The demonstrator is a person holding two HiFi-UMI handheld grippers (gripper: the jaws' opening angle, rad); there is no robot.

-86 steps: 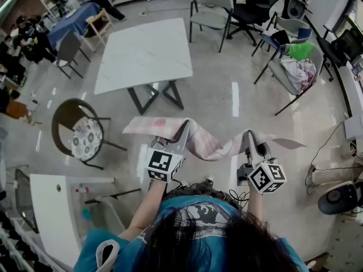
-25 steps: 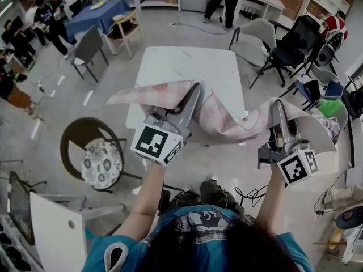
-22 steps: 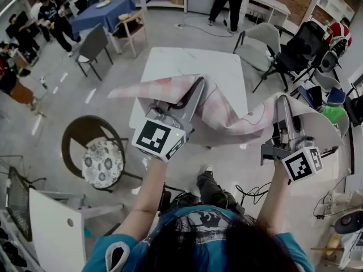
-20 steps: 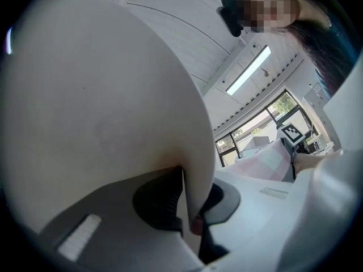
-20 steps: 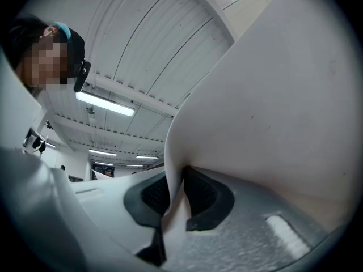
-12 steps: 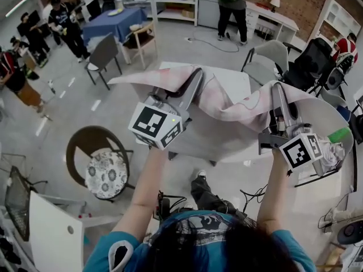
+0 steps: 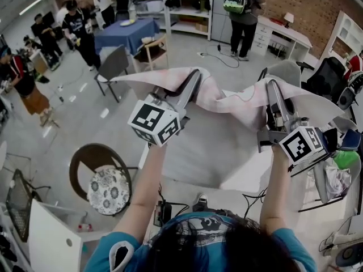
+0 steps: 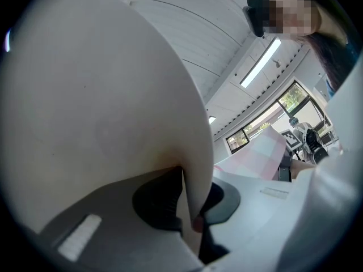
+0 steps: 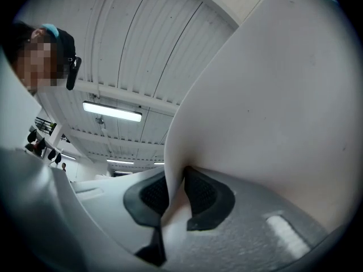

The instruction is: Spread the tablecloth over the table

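Together, left arm (image 7: pixel 148 180) and right arm (image 7: pixel 273 188) reach upward, tablecloth (image 7: pixel 227 103) stretched between them.

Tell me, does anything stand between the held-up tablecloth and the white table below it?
Nothing visible does. The tablecloth hangs in the air above the table, whose showing part is bare; the cloth hides the rest.

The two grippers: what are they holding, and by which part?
Both pinch the pale pink checked tablecloth along one edge: left gripper and right gripper, whose jaws have just eased open slightly, cloth between them.
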